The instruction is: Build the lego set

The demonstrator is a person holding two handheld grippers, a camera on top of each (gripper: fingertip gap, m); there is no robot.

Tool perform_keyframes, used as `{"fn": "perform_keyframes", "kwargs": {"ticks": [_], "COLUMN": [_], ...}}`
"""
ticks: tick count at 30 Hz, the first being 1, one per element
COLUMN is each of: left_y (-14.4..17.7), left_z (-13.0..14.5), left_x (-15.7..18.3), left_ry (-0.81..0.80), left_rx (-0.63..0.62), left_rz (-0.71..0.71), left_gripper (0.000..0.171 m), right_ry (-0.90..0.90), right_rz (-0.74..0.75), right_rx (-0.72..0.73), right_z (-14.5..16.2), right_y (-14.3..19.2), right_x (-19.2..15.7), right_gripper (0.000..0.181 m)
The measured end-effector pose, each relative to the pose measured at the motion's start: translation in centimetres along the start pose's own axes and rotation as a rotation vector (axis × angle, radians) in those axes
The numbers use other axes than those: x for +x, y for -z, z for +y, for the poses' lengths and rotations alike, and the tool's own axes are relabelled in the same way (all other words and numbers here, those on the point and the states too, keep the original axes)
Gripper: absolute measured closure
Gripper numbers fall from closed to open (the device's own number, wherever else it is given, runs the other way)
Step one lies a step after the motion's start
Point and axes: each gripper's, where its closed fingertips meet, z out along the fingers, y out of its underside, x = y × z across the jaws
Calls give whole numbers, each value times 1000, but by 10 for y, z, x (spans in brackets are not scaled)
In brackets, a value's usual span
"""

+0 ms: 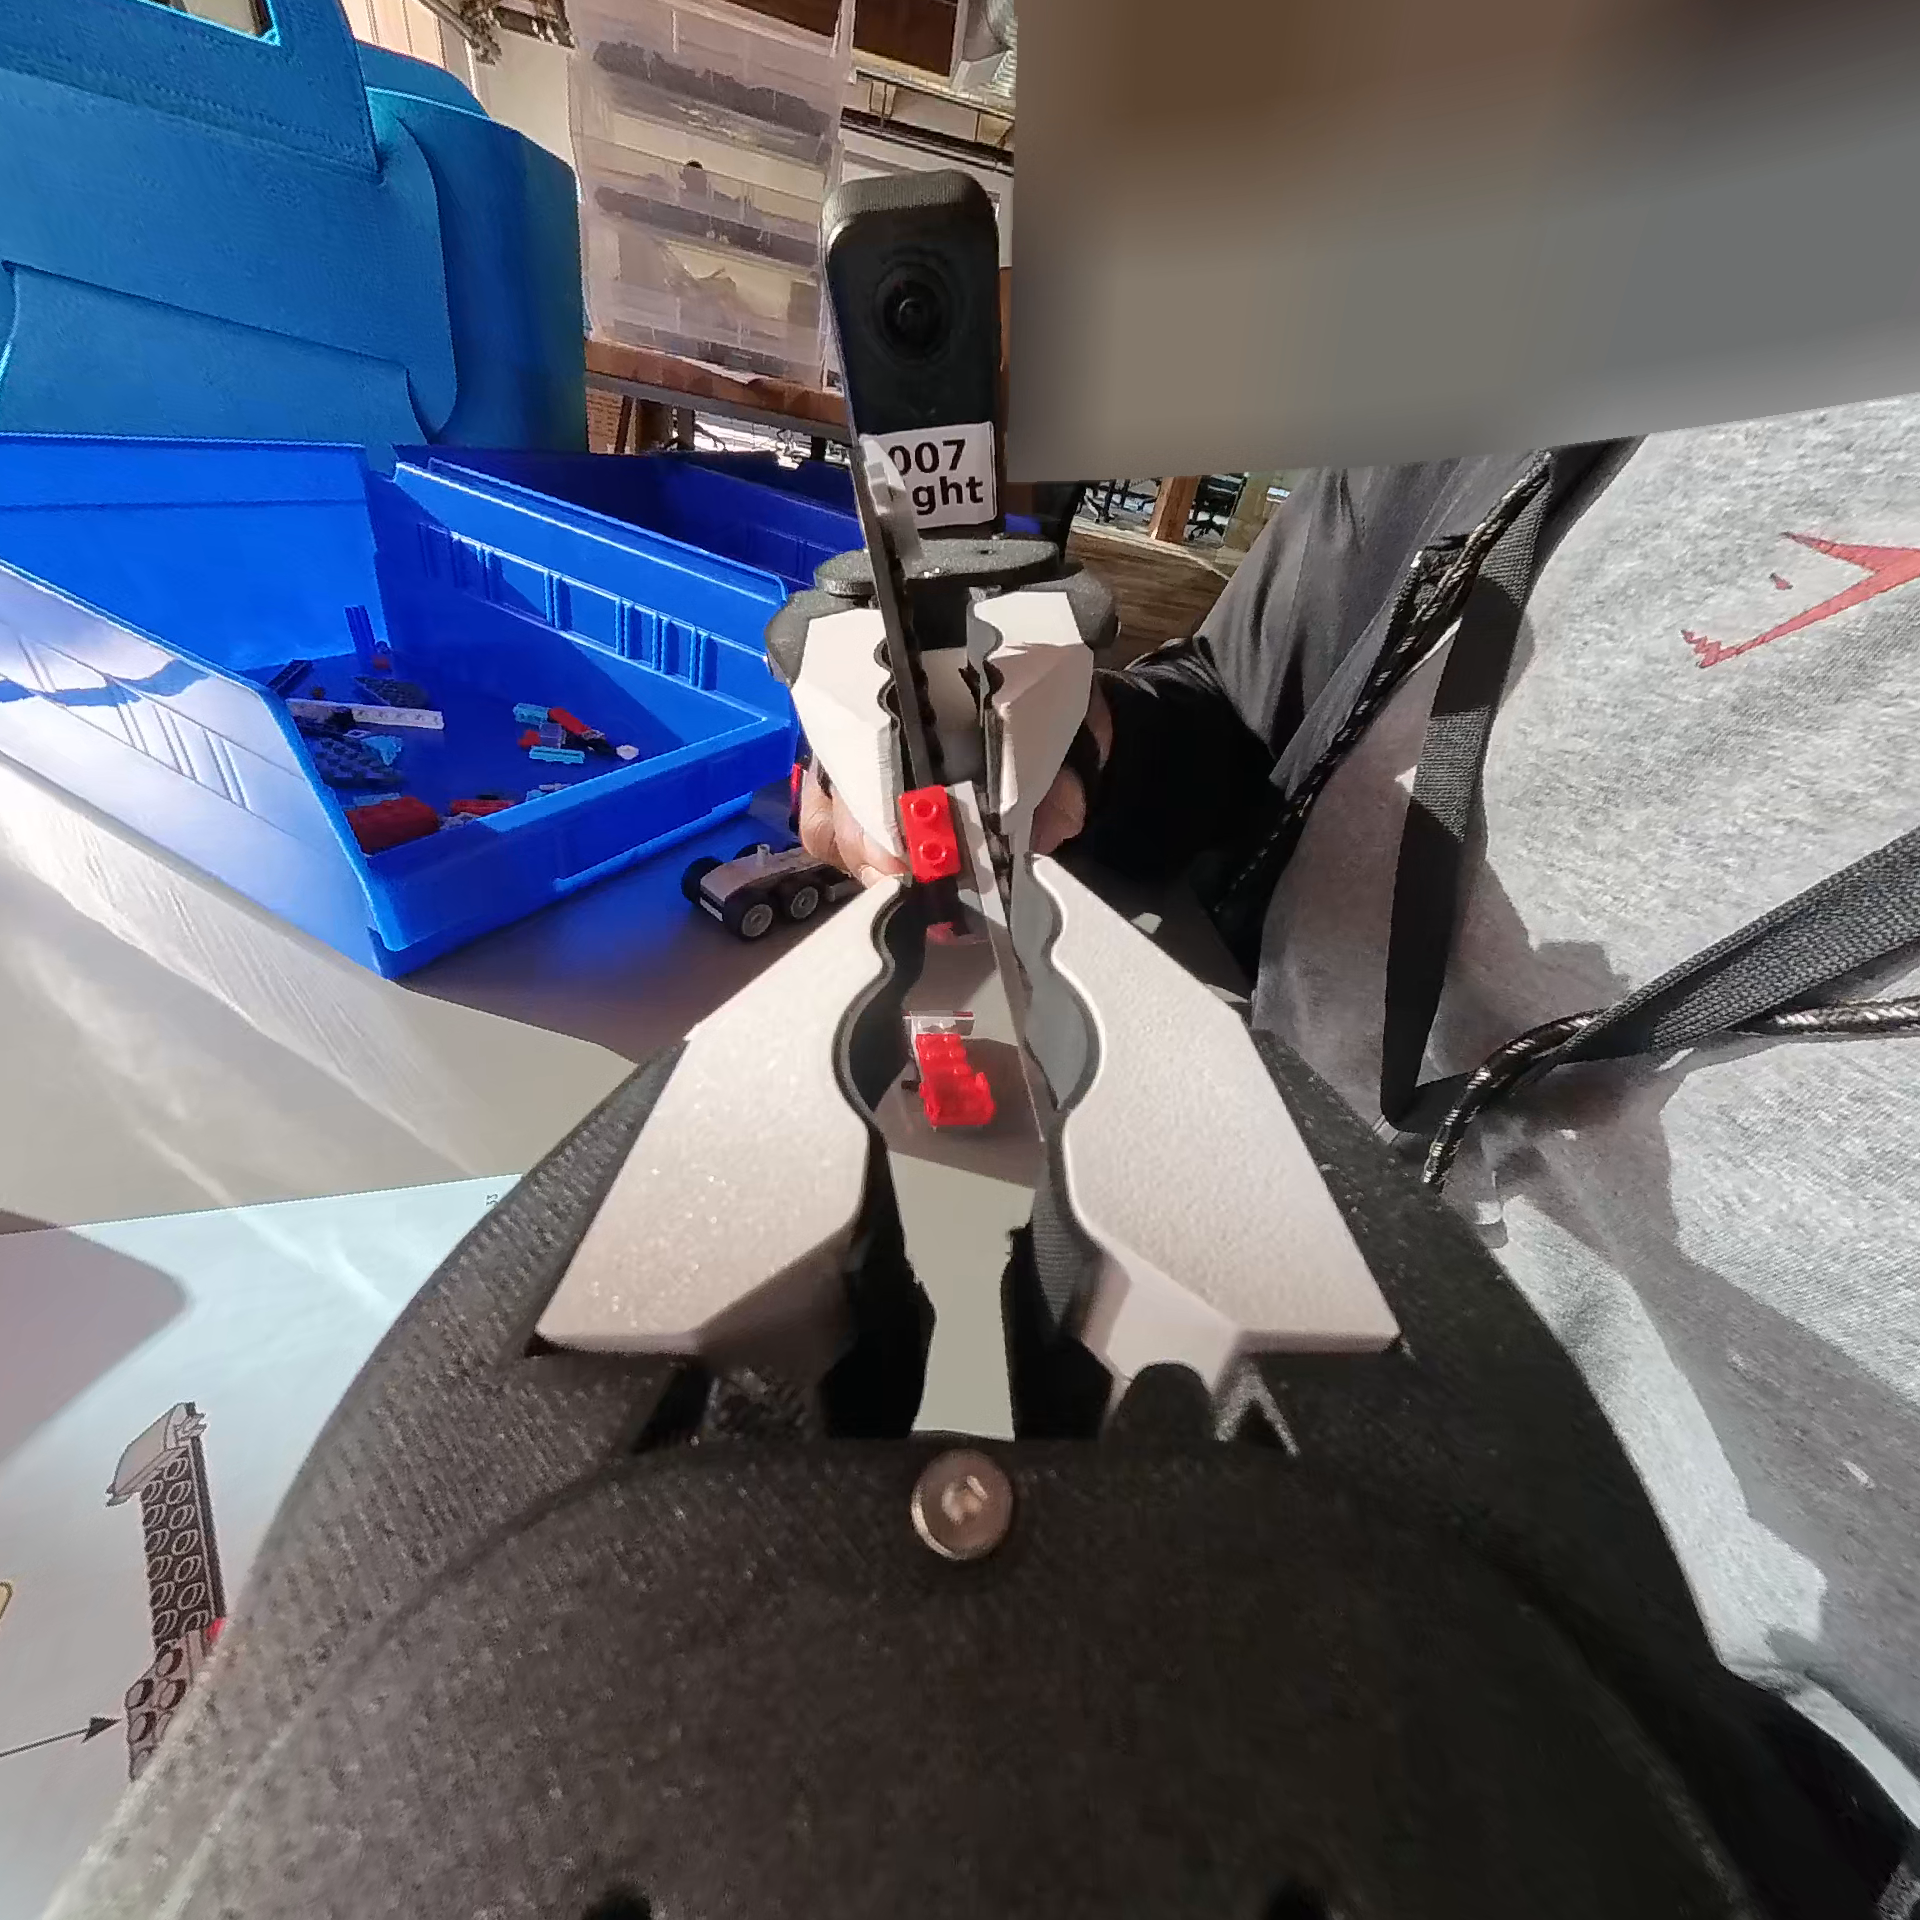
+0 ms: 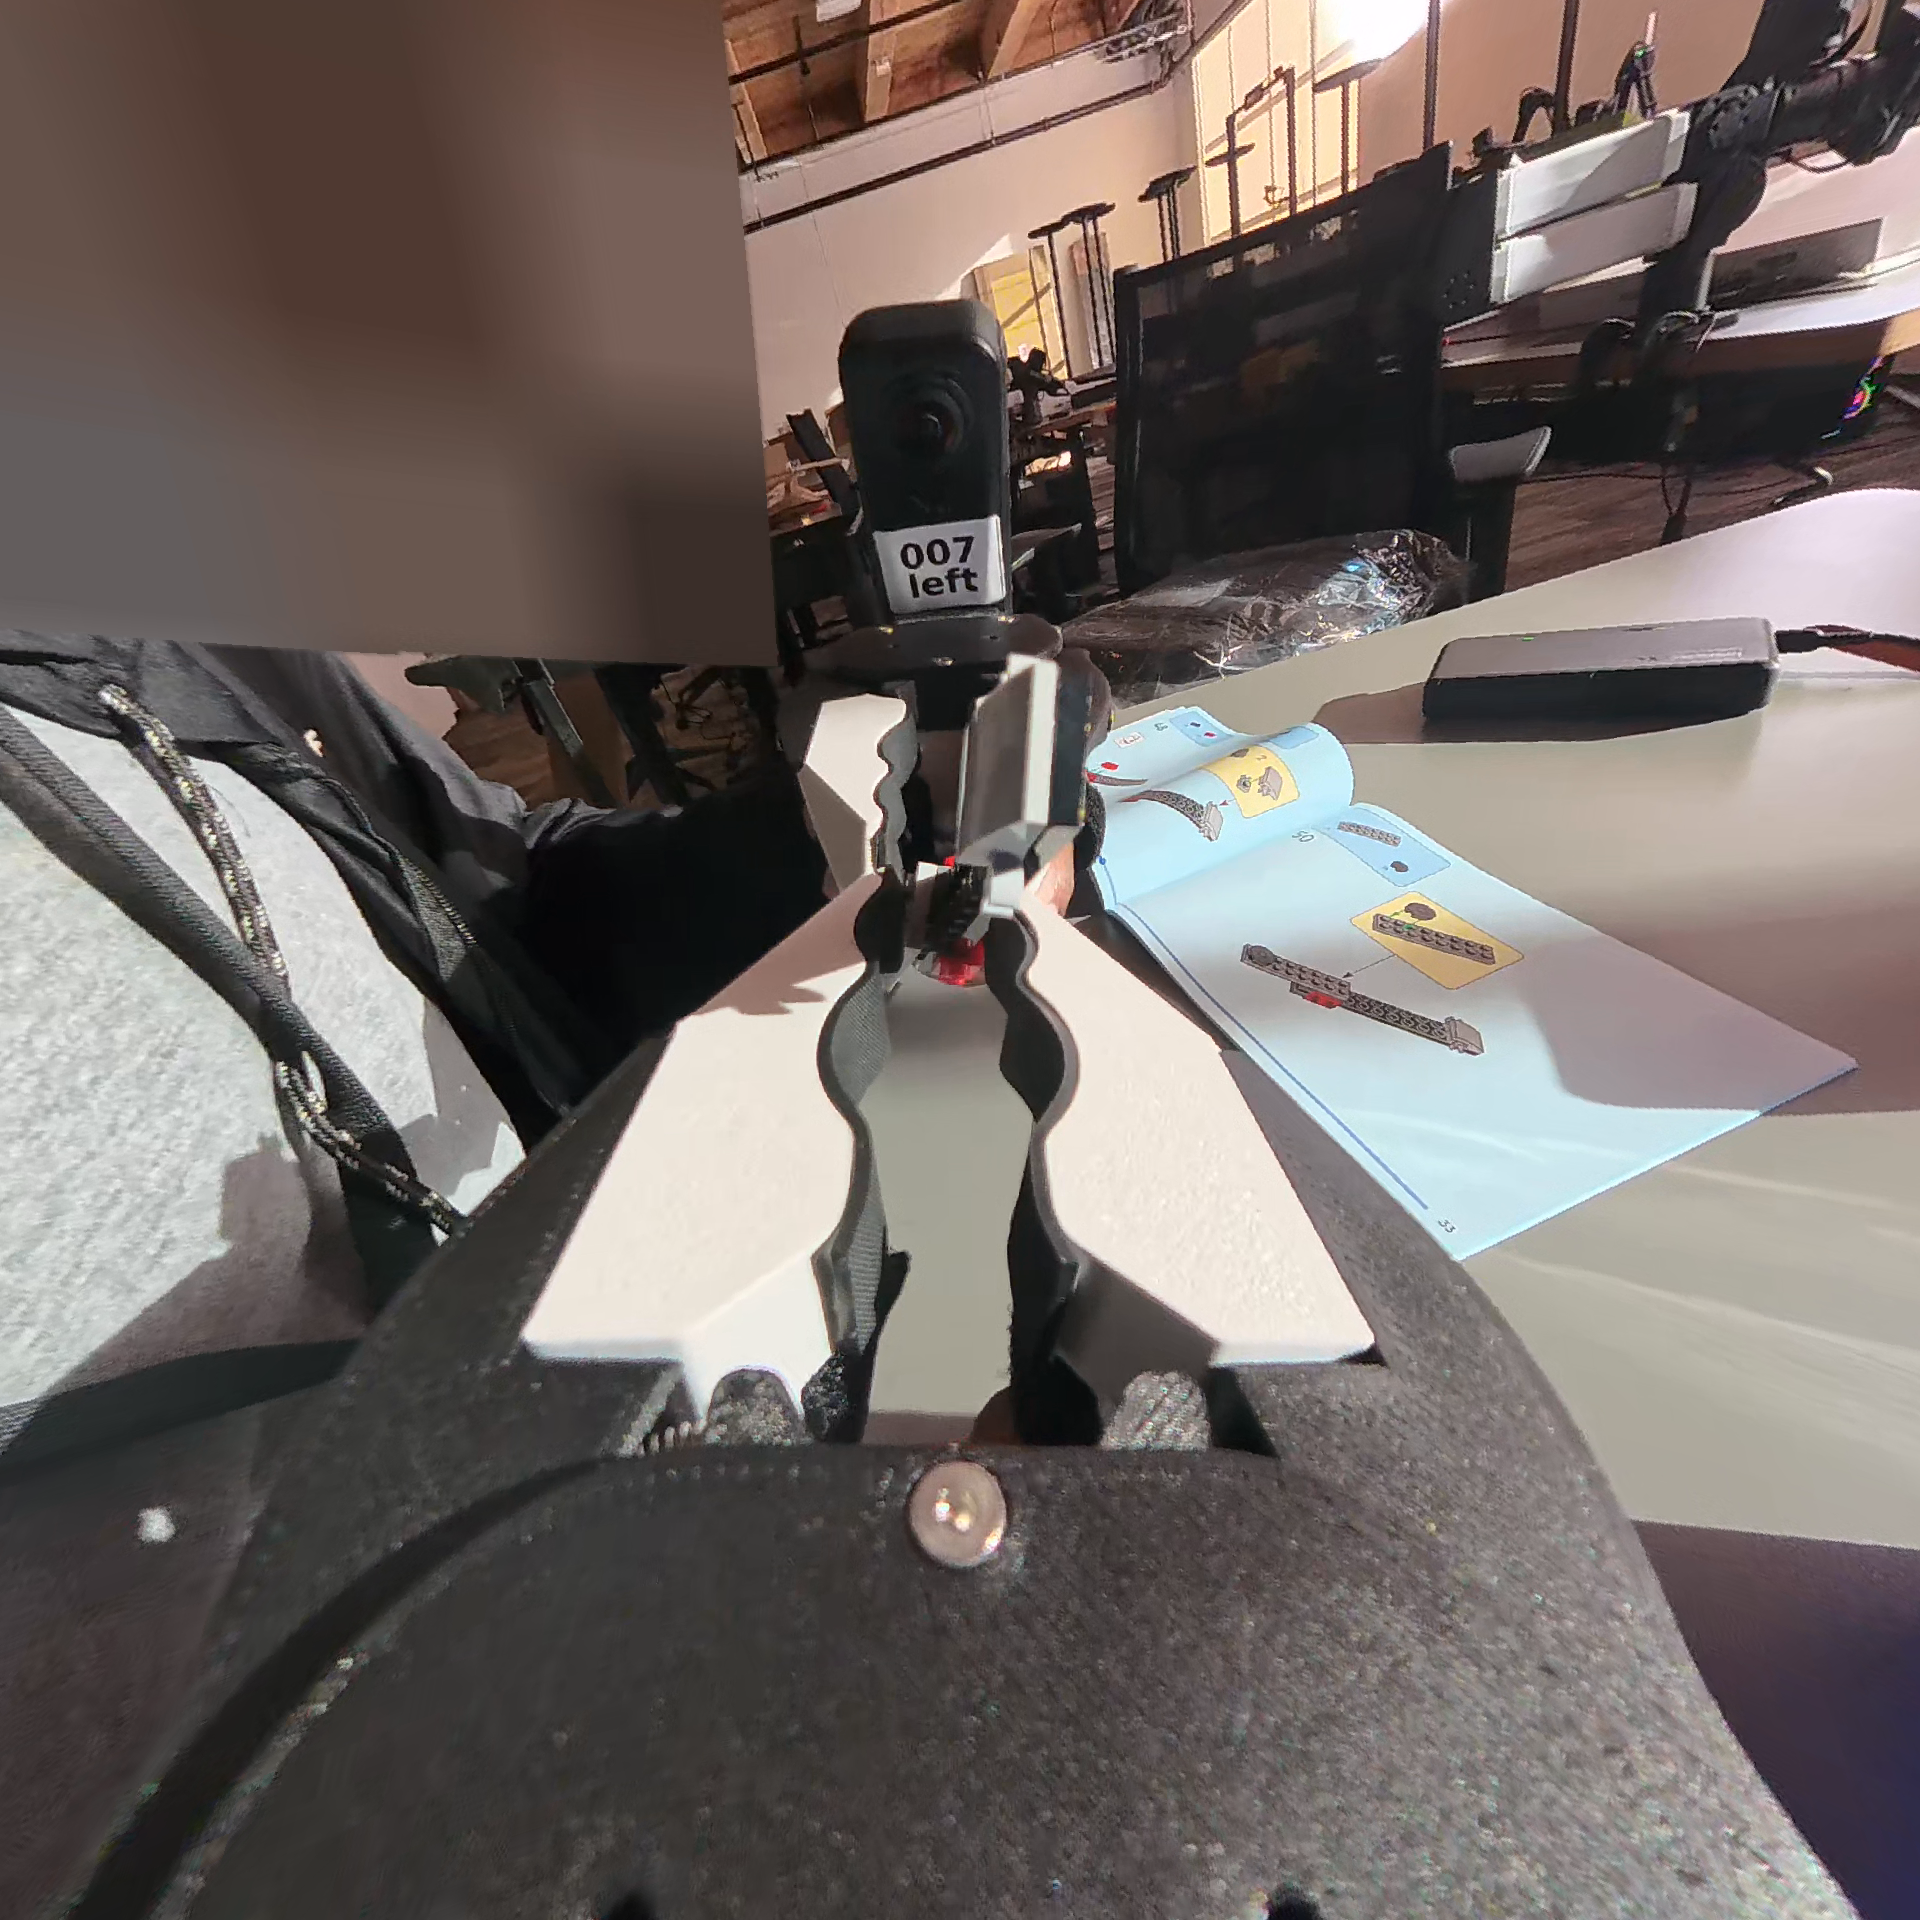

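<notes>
Rigid, light grey plate assembly (image 1: 940, 831) with red brick, pinched between left gripper (image 1: 961, 883) and right gripper (image 2: 940, 914); best gripped by edges.

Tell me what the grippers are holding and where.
Both the left gripper and right gripper appear shut on one long grey lego beam, pinching its flat sides near the red brick.

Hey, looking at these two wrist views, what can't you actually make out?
- Left wrist view: where the dark strip is gripped, hidden between both claws' tips.
- Left wrist view: small pieces in the blue bin, too tiny to identify.
- Right wrist view: the red part under the tips, mostly hidden.
</notes>
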Motion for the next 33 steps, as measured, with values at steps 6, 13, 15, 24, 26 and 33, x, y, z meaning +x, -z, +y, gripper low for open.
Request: {"fn": "perform_keyframes", "kwargs": {"ticks": [6,13,15,24,26,33], "left_y": [1,8,8,8,7,6], "left_z": [3,-9,-11,-12,-13,-10], "left_x": [-10,-12,-11,-4,-4,-5], "left_ry": [19,18,19,11,11,14], "left_rx": [10,97,106,117,119,113], "left_rz": [-34,-37,-32,0,2,0], "left_gripper": [154,154,154,153,153,153], "right_ry": [-133,-128,-116,-52,-37,-36], "right_rz": [8,26,17,18,28,33], "right_rx": [15,44,63,96,97,90], "right_z": [1,-4,-6,-8,-8,-7], "right_y": [-1,2,2,1,1,2], "right_x": [10,12,9,2,2,4], "right_gripper": [164,157,163,164,165,165]}}
